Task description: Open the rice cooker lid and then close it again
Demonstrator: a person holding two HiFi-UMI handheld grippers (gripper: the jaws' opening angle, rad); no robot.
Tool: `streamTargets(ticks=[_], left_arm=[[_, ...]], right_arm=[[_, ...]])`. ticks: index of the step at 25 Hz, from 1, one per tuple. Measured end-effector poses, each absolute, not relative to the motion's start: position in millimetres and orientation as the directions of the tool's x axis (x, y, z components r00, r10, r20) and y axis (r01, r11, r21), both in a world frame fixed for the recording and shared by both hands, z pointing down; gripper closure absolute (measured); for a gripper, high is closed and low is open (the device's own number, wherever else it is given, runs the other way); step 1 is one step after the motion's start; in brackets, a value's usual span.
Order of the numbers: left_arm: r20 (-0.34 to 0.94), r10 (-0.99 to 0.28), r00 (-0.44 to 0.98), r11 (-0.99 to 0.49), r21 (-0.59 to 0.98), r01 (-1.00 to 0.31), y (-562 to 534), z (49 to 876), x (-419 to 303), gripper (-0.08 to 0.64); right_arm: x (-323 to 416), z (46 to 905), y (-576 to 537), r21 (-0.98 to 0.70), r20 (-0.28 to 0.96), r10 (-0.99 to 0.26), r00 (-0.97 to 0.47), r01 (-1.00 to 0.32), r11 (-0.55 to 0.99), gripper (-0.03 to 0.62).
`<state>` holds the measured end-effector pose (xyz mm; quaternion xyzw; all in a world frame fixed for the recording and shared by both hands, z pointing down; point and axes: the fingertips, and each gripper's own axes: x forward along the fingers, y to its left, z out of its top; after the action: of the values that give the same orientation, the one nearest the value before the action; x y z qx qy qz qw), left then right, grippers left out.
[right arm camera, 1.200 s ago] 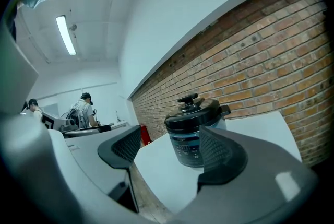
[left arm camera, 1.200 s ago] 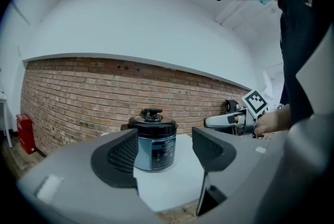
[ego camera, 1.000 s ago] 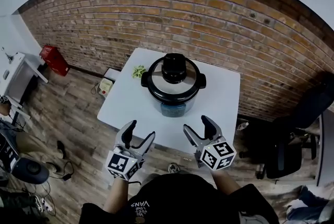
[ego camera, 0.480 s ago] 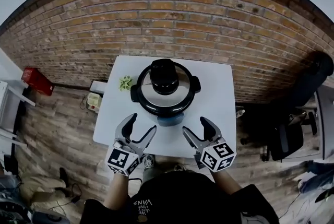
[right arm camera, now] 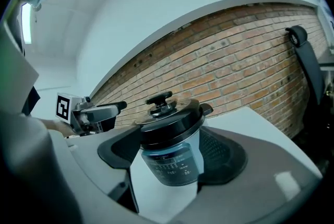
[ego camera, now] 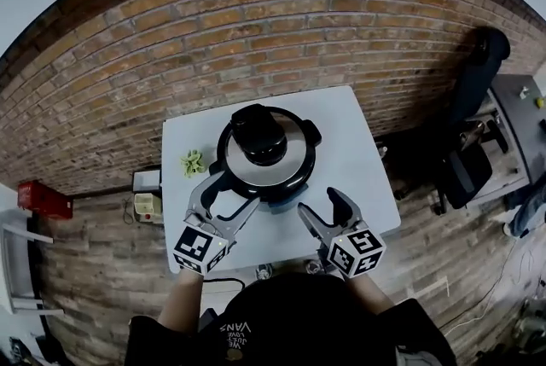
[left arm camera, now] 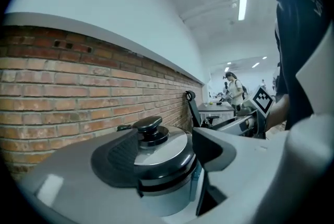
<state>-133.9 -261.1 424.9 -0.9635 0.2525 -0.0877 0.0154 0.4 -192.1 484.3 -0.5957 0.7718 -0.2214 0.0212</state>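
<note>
left tool (left arm camera: 165,159): jaws apart | rice cooker (left arm camera: 168,187): ahead, lid (left arm camera: 166,145) on | brick wall (left arm camera: 62,93) behind

— What sort of place is this?
— An open office or lab. There's a bare brick wall (ego camera: 281,23), a plank floor (ego camera: 94,270), a black office chair (ego camera: 471,83) upper right by a grey desk (ego camera: 514,104), ceiling strip lights (left arm camera: 242,4), and a person (left arm camera: 233,87) standing at far desks.
</note>
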Motion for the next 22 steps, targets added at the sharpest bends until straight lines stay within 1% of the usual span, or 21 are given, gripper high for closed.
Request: streamTargets(ticks=[6,12,19,22], left_arm=[[0.185,-0.348,0.919,-0.936,-0.129,-0.328,-283,418,-121,0.259],[0.209,-0.26,0.943,-0.955,-0.2,-0.219,-304,412,-108,0.259],[0.241,-0.175,0.955,-0.972,-0.194,-0.13,-326,414,-83,0.259],[0.274,-0.134,0.952,-0.979,-0.185,-0.084,-330,420,-68,0.259]], right_arm=[[-13,483,-186,-0.374,0.221,-0.958,-0.182,-0.923,0.089,0.252],[-22,480,-179,-0.367,0.215,-0.971,-0.104,-0.93,0.019,0.252],[-26,479,-172,-0.363,0.207,-0.977,-0.051,-0.931,-0.028,0.252],[-21,480,-169,-0.365,0.205,-0.978,-0.032,-0.93,-0.046,0.252]])
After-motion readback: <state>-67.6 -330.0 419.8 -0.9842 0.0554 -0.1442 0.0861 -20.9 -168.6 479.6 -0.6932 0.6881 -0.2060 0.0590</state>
